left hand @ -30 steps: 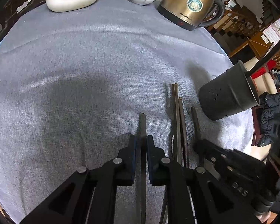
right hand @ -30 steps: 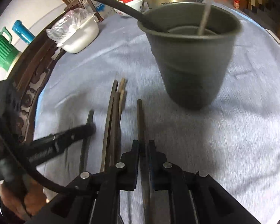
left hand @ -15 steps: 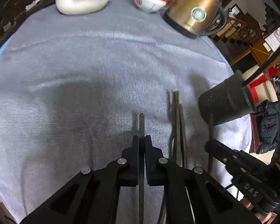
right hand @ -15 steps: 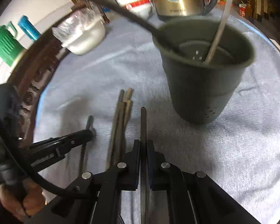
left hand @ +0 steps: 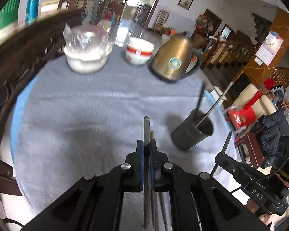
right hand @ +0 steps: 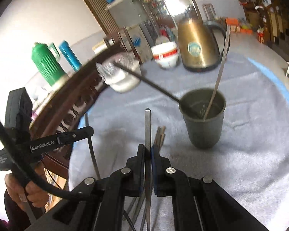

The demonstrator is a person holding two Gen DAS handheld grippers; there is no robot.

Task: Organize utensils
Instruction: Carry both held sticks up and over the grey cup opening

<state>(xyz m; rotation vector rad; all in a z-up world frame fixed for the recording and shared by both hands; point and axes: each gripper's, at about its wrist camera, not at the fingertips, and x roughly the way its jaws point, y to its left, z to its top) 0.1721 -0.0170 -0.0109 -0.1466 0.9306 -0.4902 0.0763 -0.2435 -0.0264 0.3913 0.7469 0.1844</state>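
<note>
Cloth of grey-blue woven fabric (left hand: 82, 119) is spread over the round table, probably so that utensils laid on it are kept from sliding or clattering. Along the far edge the bulky kitchenware is parked out of the working area: a gold-coloured metal kettle with a black handle (left hand: 173, 59), a white plastic tub covered with clear film (left hand: 86, 57) and a stack of white bowls with red bands (left hand: 138, 51).

Nearer the right side a dark grey plastic utensil cup (right hand: 204, 121) is stood upright, its mouth open to receive the pieces. Two long utensils are already leant against its rim, a dark-handled one (right hand: 144, 80) and a thin silver one (right hand: 221, 71), so part of the sorting seems done.

A small bundle of brown wooden chopsticks (right hand: 160, 134) is left lying on the cloth near the cup, still to be collected.

The left gripper (left hand: 146, 146) is clamped tight on a slim grey metal chopstick (left hand: 146, 127), which is held along the fingers and raised clear of the cloth. The right gripper (right hand: 148, 150) is likewise pinched shut on a second grey metal chopstick (right hand: 147, 127), tip pointing forward. Each stick is gripped lengthwise, presumably so that it can be tipped and dropped end-first into the cup. The cup's narrow mouth and the leaning handles are judged the likeliest things to snag.
</note>
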